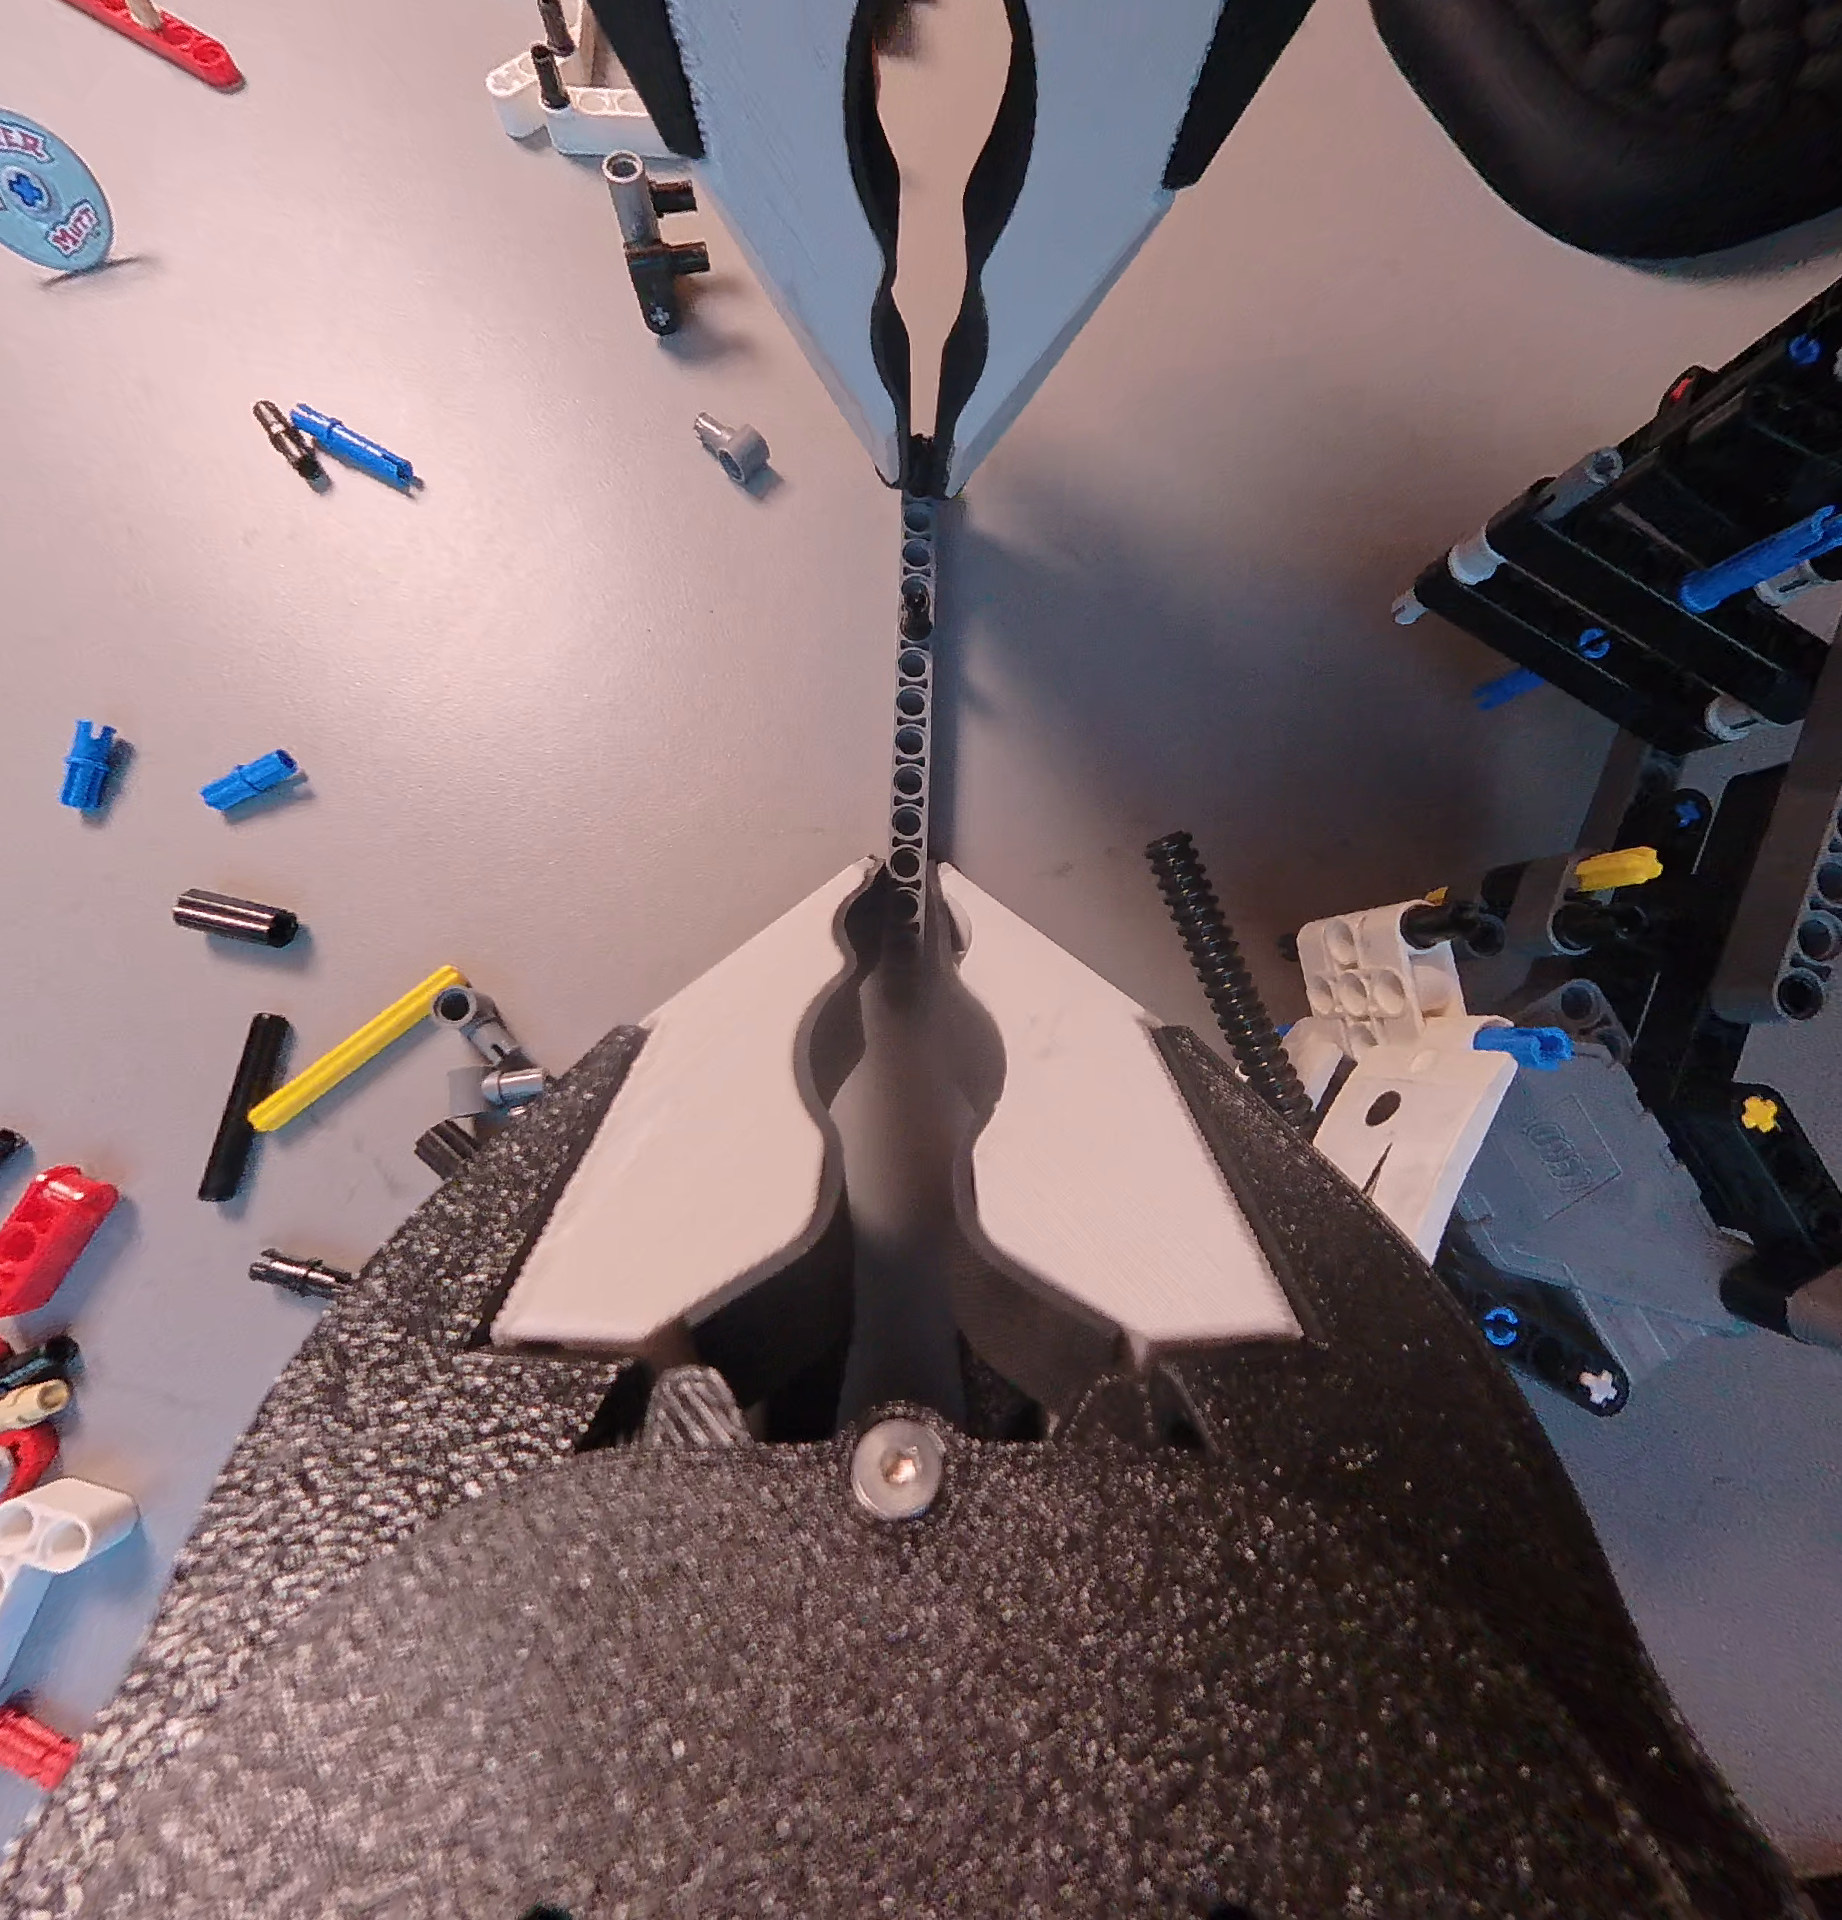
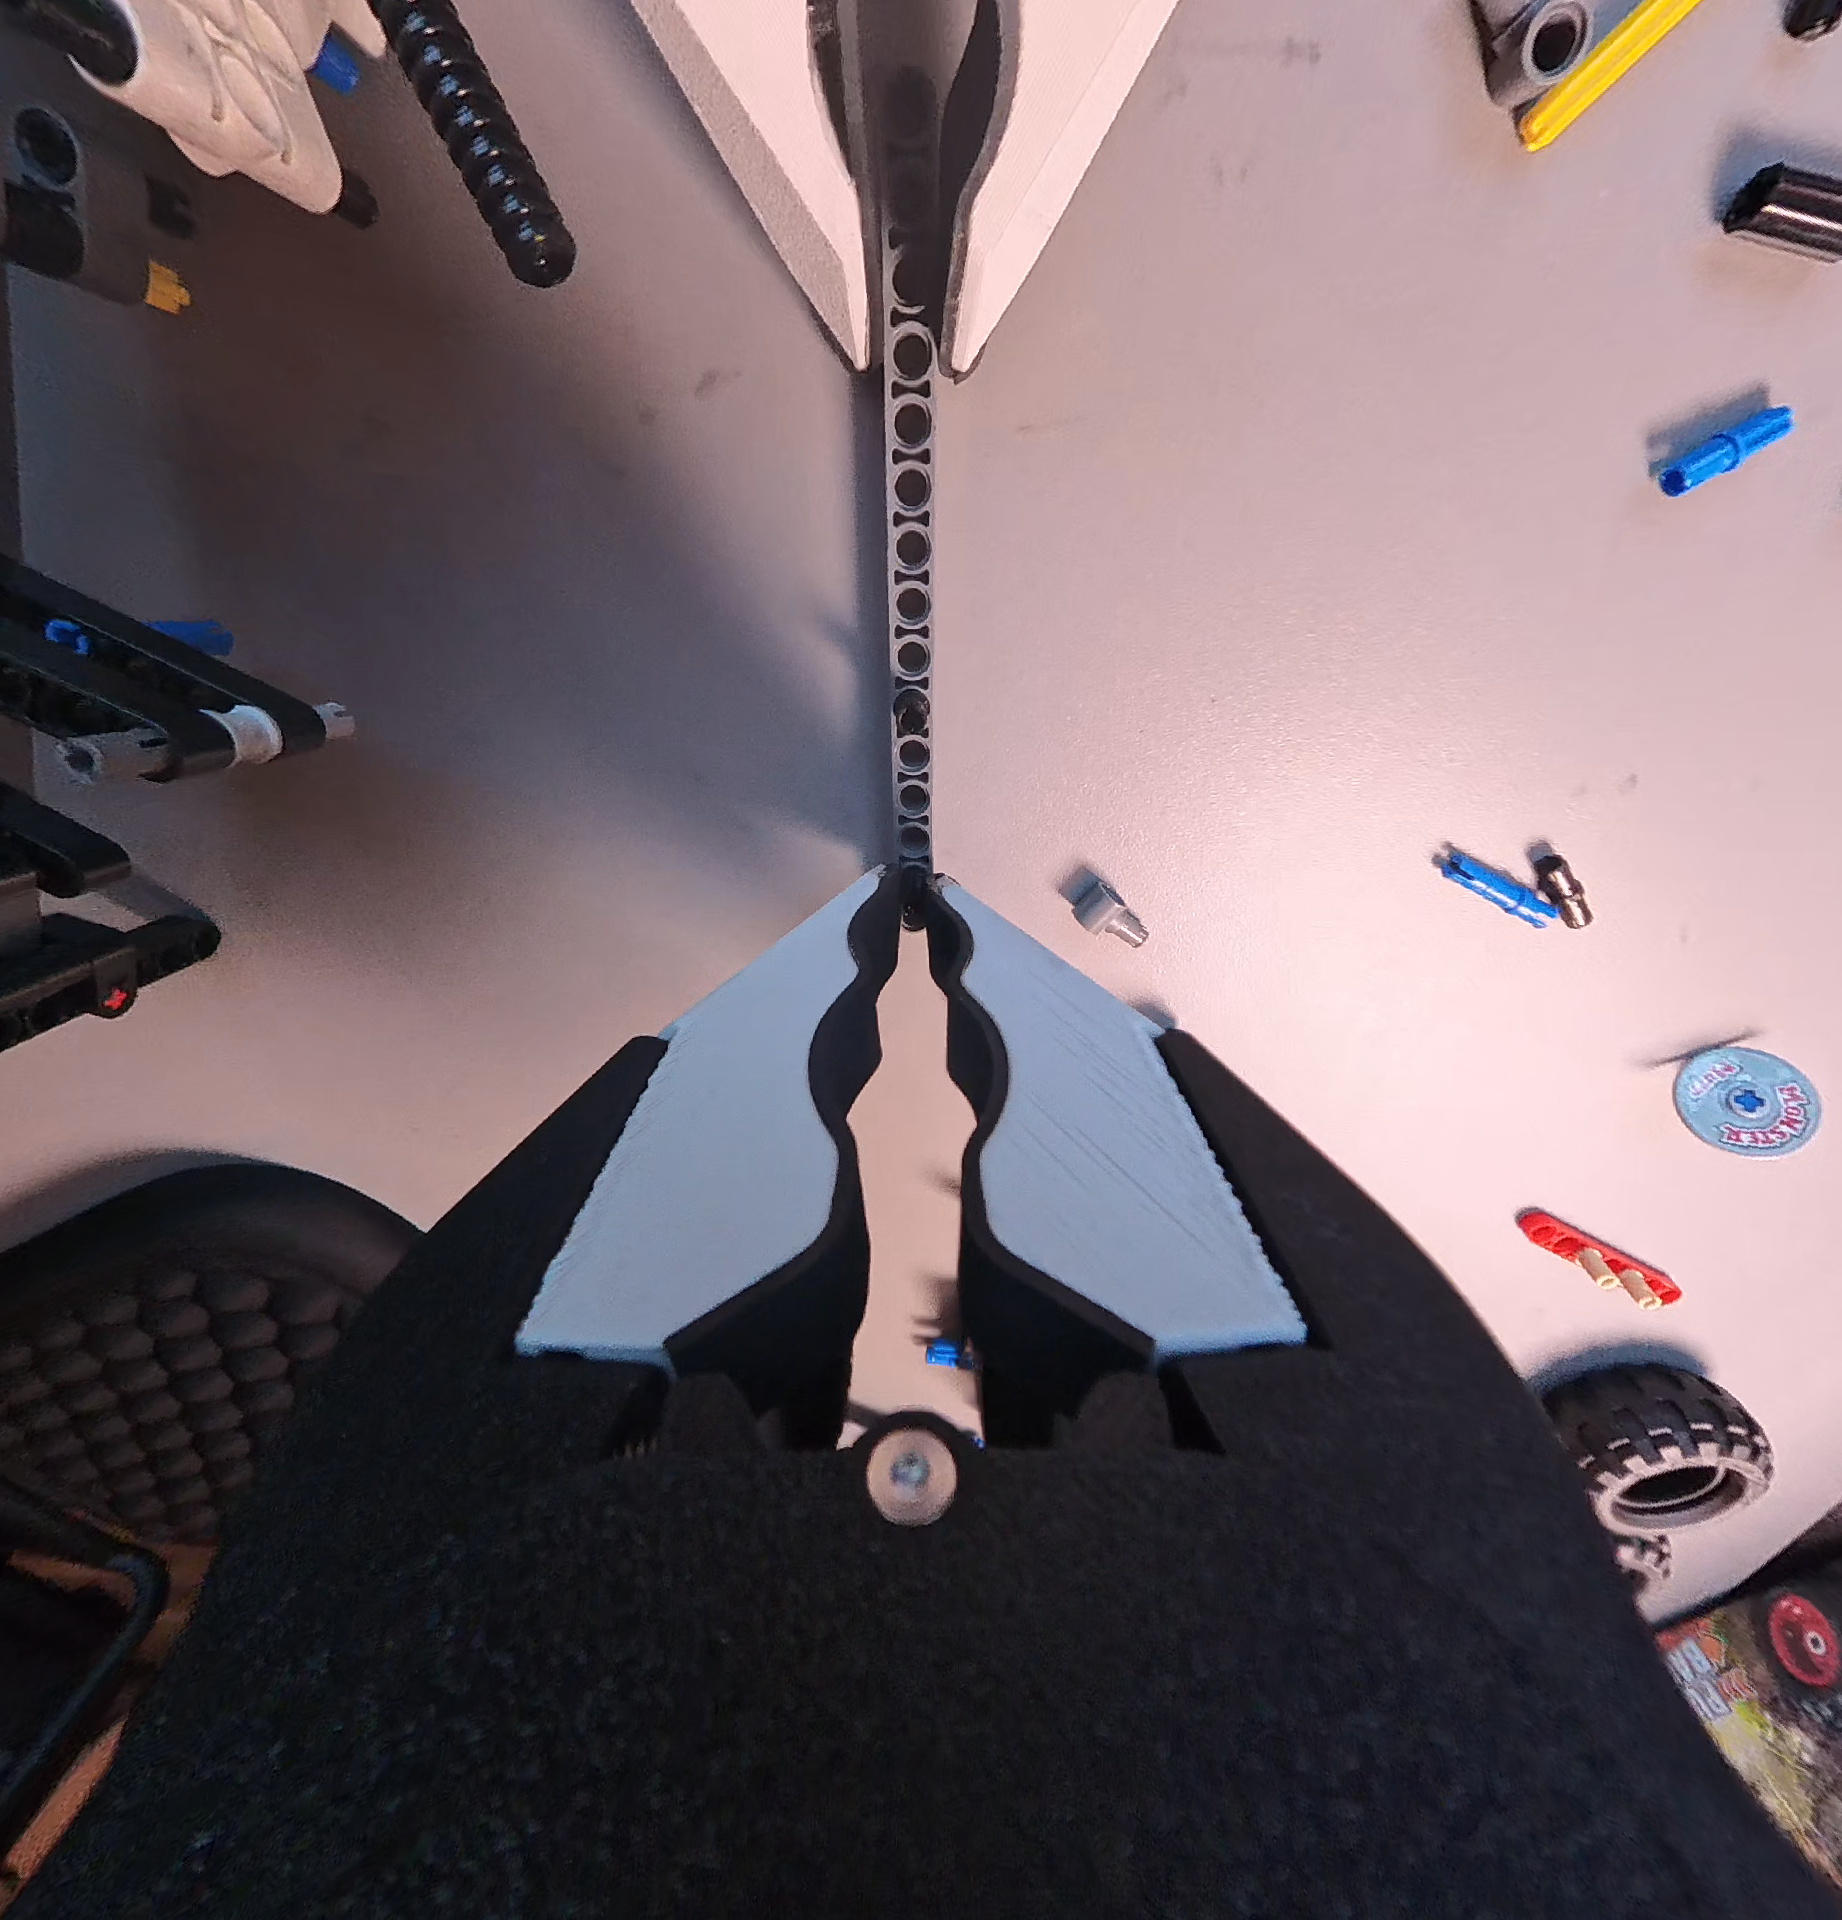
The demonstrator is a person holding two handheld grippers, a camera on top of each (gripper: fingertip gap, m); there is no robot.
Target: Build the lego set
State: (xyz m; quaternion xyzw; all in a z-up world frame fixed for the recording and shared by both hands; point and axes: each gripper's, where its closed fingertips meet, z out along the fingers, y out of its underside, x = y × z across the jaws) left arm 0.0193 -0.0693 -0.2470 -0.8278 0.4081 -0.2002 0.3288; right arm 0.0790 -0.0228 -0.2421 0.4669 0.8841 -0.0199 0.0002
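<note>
The left gripper [image 1: 909, 904], at lower centre of the left wrist view, is clamped on one end of a long grey beam [image 1: 912, 707] w/ a row of round holes. The right gripper [image 2: 912, 894], lower centre in the right wrist view, pinches the other end of the same beam, so the beam is held between both tools, above the table [image 1: 543, 644], and the two grippers face each other tip to tip. In the left wrist view the right gripper comes down from the top centre of the frame. A small black pin sits in one hole of the beam, approx. a third of the way from the right gripper.

On the right side of the left wrist view stands the partly built model [image 1: 1686, 644]: black frames, grey beams, blue and yellow pins, white parts. Just beside it, near the left gripper, lies a black ribbed hose [image 1: 1223, 977]. A big black tyre [image 1: 1644, 114] is at upper right.

On the left side of that frame loose parts lie scattered: blue pins [image 1: 252, 779], a yellow axle [image 1: 356, 1044], a red piece [image 1: 34, 1242], a round printed disc [image 1: 34, 187] at upper left. In the right wrist view a small tyre [image 2: 1660, 1449] is at lower right.
</note>
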